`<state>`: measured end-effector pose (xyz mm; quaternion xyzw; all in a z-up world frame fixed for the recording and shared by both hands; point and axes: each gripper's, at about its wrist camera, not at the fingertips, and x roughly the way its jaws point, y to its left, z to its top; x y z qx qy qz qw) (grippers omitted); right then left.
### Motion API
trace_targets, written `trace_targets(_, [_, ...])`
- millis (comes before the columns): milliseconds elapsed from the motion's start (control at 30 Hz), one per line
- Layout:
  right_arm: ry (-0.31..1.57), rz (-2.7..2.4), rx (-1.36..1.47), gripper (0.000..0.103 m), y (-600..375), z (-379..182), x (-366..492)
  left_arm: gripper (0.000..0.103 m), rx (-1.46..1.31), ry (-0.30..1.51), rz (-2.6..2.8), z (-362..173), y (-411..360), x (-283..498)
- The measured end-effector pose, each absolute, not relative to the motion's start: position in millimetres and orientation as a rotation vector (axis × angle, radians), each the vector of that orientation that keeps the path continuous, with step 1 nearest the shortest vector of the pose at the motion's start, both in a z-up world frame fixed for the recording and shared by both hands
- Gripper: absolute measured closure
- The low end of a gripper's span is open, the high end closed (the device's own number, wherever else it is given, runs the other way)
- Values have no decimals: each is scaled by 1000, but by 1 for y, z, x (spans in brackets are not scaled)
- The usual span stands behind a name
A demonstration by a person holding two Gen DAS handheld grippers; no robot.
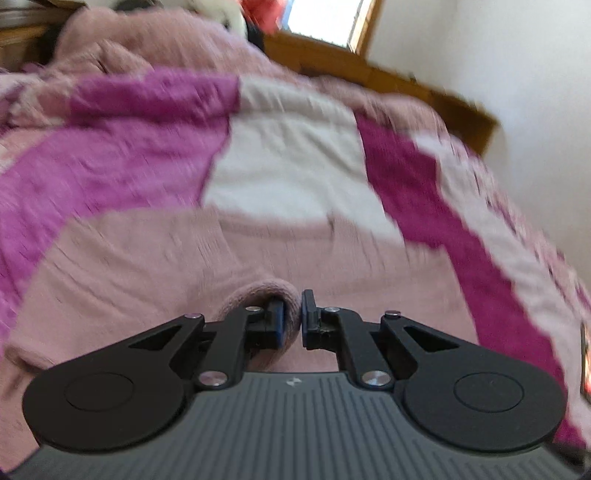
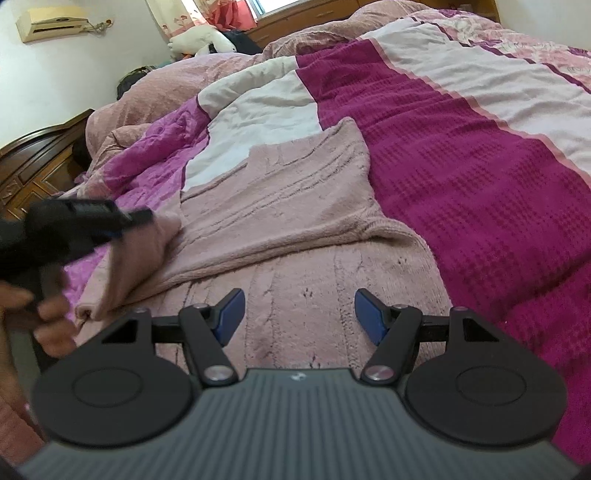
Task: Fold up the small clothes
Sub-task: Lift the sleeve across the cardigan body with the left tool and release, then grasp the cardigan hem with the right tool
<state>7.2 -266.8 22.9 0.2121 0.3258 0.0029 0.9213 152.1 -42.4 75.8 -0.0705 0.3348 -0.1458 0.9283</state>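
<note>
Two fisheye views are being presented, one per gripper.

Left wrist view: the left gripper [image 1: 292, 319] is being shown with its blue-padded fingers [image 1: 308, 319] drawn almost together, a rolled fold of the pink sweater [image 1: 155, 273] being pinched between them. The knitted cloth is seen bulging up around the left-hand pad. The rest of the sweater is being shown spread ahead of the gripper over the bedspread [image 1: 417, 192], whose magenta and pale bands are blurred. A wooden bed frame [image 1: 384, 79] is being shown beyond the bedding, against a white wall [image 1: 517, 66], with a bright window [image 1: 325, 20] at the top.

Right wrist view: the right gripper [image 2: 299, 317] is being shown with its jaws spread wide and nothing between them, poised just above the near part of the pink sweater [image 2: 295, 206]. The garment is being shown lying on the bedspread [image 2: 461, 184], its upper layer lying folded over the lower with a ridge running across. At the left edge, the left gripper [image 2: 138, 218] is being shown blurred, closed on a lifted corner of the sweater, with the person's hand [image 2: 48, 317] beneath it. A pink quilt [image 2: 166, 85], a white plush toy [image 2: 201, 40], a wall-mounted air conditioner [image 2: 51, 22] and a dark wooden headboard [image 2: 33, 162] are being shown in the background
</note>
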Motion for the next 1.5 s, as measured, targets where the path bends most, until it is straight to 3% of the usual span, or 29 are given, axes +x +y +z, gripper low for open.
trace_targets(100, [672,10,435,35,-266,22,7,86,-128,794,-302,55,-49,158])
trace_targets(167, [673,12,434,35,-265,22,6,63,-132,825,-295,46,-49,158])
trace_targets(367, [672,17,432,35,-262,23,5,48,-101,839,-287,56,-43,140])
trace_targets(800, [654,129,342,35,-226,43,13,46,-29,855,-25,90,44,80])
trace_targets(1133, [648,334,187,35,-147,64,46,46,-47,892,151,79,107,60])
trace_targets(1500, [690,522,-4,35,-61,47,88,46,-71,910,226,70,140,50])
